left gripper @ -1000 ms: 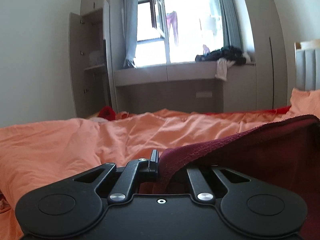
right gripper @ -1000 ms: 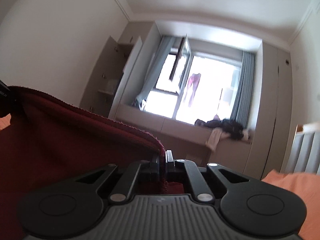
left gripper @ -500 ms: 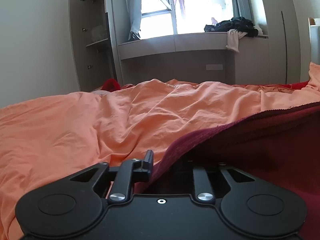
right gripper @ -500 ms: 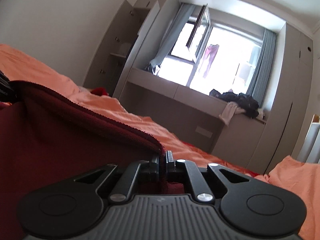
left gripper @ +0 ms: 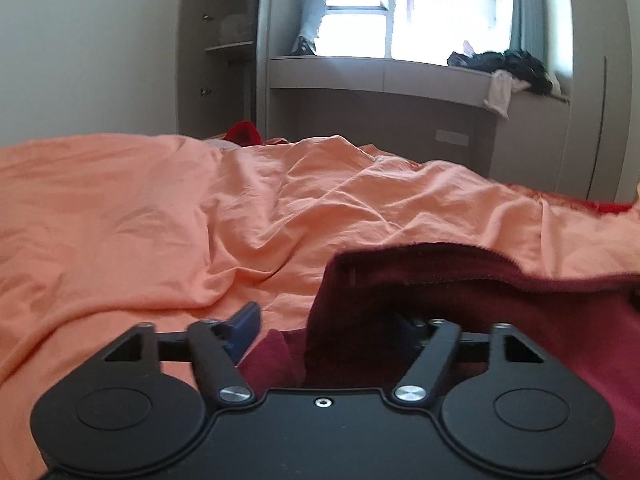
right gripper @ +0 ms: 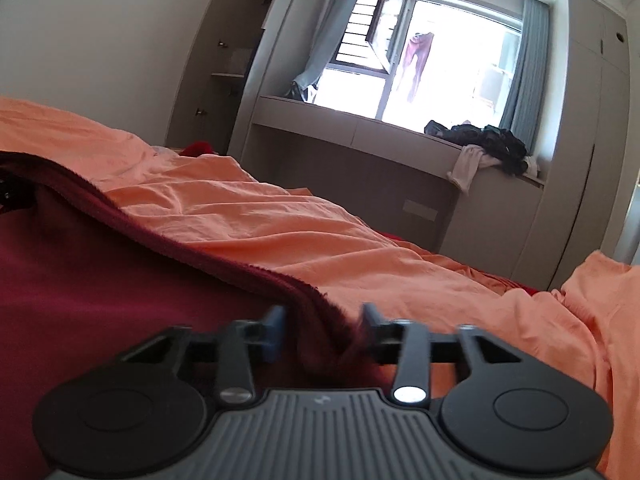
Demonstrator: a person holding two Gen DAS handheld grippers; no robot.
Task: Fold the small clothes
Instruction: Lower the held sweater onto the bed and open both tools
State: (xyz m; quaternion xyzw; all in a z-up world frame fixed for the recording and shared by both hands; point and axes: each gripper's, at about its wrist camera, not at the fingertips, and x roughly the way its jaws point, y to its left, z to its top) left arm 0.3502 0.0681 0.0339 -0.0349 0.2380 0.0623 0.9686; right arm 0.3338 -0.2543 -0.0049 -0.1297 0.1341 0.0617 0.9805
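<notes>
Dark maroon knit garment (left gripper: 460, 280) lies spread on the rumpled orange cotton bedsheet (left gripper: 200, 208), hemmed edge running across both views; in the right wrist view it fills the lower left (right gripper: 100, 272), its stitched border slanting down toward the tool.

Left gripper (left gripper: 332, 328): jaws opening, set wide. Blue-padded left finger (left gripper: 244, 330) sits clear over bare sheet; the right finger is buried under a raised fold of the maroon cloth, pad not visible. Cloth corner hangs between the jaws, not pinched.

Right gripper (right gripper: 322, 330): jaws opening, blurred by motion. Maroon hem corner lies between the two fingers, with gaps either side, so nothing clamped. Left finger (right gripper: 274, 330) over garment, right finger over orange sheet.

Around: sheet wrinkles rise into a ridge beyond the garment. Small bright red fabric item (left gripper: 242, 132) at the far bed edge, well apart from the maroon piece. More red cloth (left gripper: 600, 206) peeks from under the sheet at right. Beyond the bed, a grey built-in window bench (right gripper: 360, 128) with a heap of dark clothes (right gripper: 480, 138) and a pale cloth draped over its front. Open grey wardrobe with shelves (left gripper: 228, 40) on the left. Bright window (right gripper: 440, 52) with blue-grey curtains; a purple garment (right gripper: 418, 60) hangs outside it. An orange pillow-like bulge (right gripper: 600, 280) sits at the right edge.
</notes>
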